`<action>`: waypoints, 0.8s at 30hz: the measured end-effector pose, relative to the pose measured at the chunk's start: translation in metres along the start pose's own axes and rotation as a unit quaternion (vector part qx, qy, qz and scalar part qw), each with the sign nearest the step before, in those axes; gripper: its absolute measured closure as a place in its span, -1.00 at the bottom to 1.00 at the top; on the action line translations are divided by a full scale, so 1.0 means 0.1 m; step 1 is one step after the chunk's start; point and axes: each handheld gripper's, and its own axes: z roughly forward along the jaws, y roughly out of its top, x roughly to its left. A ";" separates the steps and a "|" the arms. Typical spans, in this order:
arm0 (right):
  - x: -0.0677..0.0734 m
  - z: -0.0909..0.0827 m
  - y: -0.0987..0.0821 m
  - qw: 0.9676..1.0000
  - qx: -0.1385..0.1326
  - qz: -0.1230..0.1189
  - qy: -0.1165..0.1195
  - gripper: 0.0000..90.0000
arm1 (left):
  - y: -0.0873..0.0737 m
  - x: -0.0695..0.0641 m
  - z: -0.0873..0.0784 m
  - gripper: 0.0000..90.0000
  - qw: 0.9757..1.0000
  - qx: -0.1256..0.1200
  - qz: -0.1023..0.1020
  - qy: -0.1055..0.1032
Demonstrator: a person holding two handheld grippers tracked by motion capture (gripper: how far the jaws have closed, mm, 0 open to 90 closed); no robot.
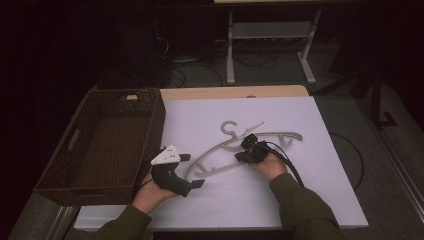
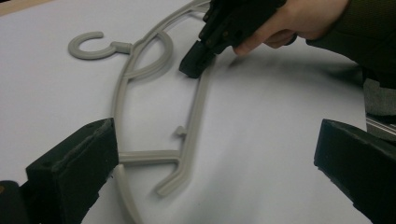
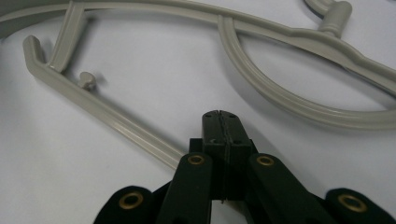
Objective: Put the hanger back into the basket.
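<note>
High view, smooth grey plastic hanger [image 1: 235, 150] on white sheet, right claw [image 1: 248, 141] clamping its lower bar, left claw [image 1: 192, 170] wide.

- A dim lab or workshop room.
- Beyond the white-topped table [image 1: 320, 195] stands a metal desk frame [image 1: 270, 45], with loose cables [image 1: 200, 70] on grey carpet [image 1: 350, 100].

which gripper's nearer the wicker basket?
Left. The left gripper sits just beside the wicker basket's near right corner; the right gripper is farther right, at the hanger.
</note>
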 end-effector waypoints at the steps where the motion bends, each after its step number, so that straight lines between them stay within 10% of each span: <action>1: 0.04 -0.03 -0.04 1.000 0.005 -0.005 0.003 0.99 | 0.00 0.00 0.00 -1.00 1.000 0.000 0.001 0.000; 24: 0.23 -0.51 -0.48 1.000 -0.022 -0.012 0.014 0.99 | -0.01 0.00 0.00 -1.00 1.000 -0.001 -0.003 -0.001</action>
